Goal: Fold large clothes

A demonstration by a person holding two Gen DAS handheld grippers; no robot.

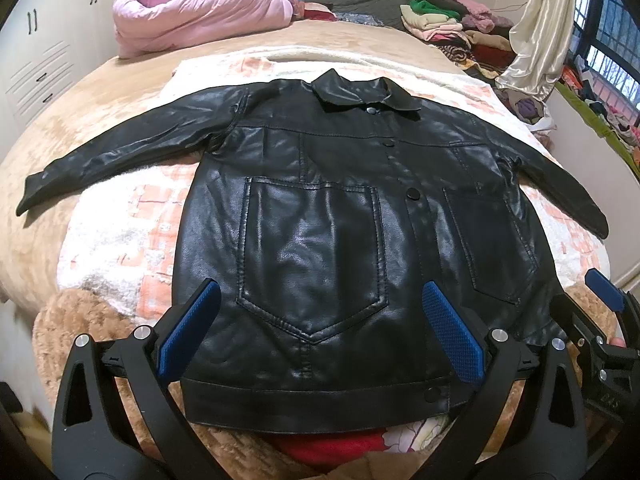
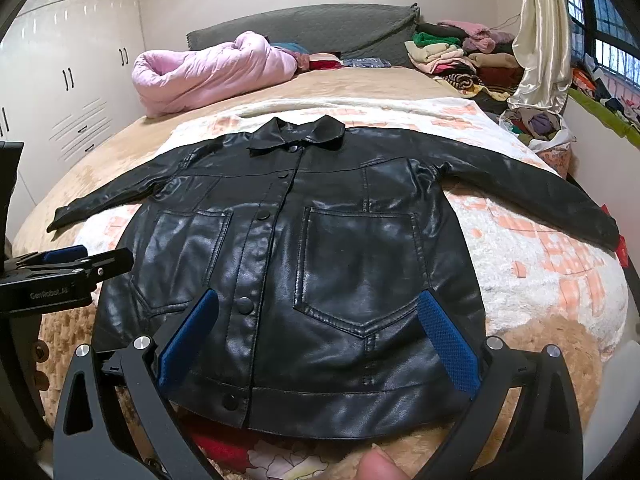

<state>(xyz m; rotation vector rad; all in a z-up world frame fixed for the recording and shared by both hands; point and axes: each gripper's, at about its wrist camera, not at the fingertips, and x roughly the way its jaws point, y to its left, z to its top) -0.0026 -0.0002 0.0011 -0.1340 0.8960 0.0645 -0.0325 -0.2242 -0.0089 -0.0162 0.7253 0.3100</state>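
Observation:
A black leather jacket (image 1: 320,208) lies flat on the bed, front up and buttoned, collar at the far end, both sleeves spread out to the sides. In the right wrist view the same jacket (image 2: 344,248) fills the middle. My left gripper (image 1: 320,300) hovers above the jacket's lower left half, blue pads wide apart, nothing between them. My right gripper (image 2: 318,312) hovers over the lower right half, also open and empty. The right gripper (image 1: 608,296) shows at the right edge of the left wrist view; the left gripper (image 2: 64,260) shows at the left edge of the right wrist view.
The jacket rests on a white and orange blanket (image 1: 132,216) over a tan bedspread (image 1: 100,92). A pink quilt (image 1: 192,12) and piles of clothes (image 1: 460,28) sit at the head end. White wardrobes (image 2: 60,92) stand left; a window and curtain (image 2: 540,40) right. A fingertip (image 2: 376,464) shows below.

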